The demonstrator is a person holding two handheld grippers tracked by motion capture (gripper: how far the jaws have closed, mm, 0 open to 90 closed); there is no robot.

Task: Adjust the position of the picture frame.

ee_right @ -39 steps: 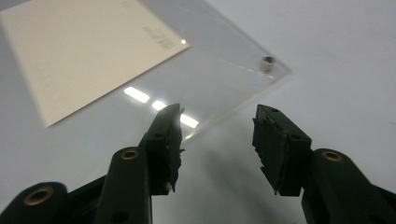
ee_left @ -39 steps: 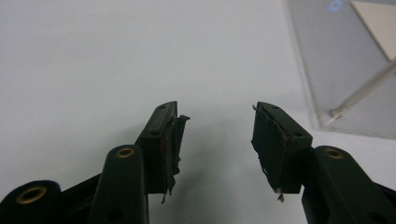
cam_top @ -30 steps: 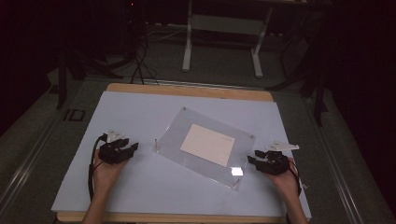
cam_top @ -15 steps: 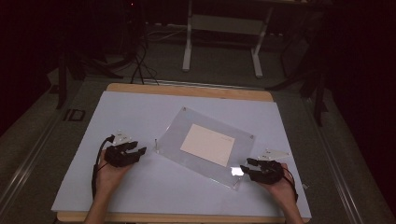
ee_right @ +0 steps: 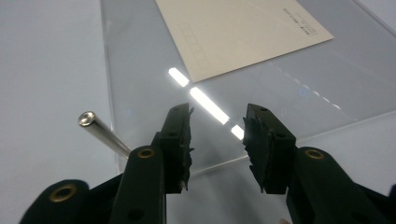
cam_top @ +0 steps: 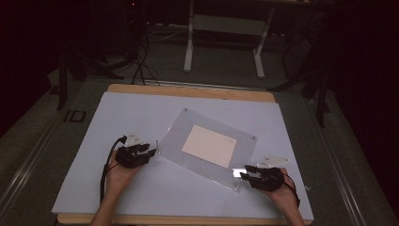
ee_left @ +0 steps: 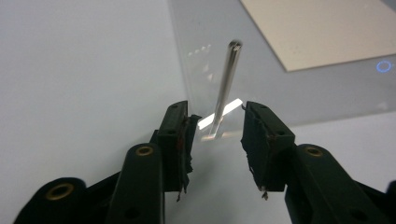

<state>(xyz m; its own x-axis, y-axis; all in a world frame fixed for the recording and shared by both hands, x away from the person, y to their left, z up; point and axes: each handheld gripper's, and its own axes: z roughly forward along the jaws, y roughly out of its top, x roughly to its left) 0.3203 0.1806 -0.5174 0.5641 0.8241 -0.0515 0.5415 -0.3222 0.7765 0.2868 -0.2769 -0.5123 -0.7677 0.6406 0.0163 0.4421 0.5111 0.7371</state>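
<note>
Here we find the right gripper [cam_top: 244,172] nearest, at the near right corner of the clear acrylic sheet [cam_top: 171,141]. Its jaws have just been closing and stand half apart over the sheet's edge, pads off it; a metal post [ee_right: 100,132] leans just left of them. The left gripper [cam_top: 153,153] sits at the sheet's left corner, jaws likewise just closing, half apart, with another metal post [ee_left: 225,88] standing between them, untouched. The sheet lies flat and askew on the white table mat [cam_top: 117,117], a cream card [cam_top: 209,146] under its middle. Beyond, we note the wooden table edge [cam_top: 188,90].
</note>
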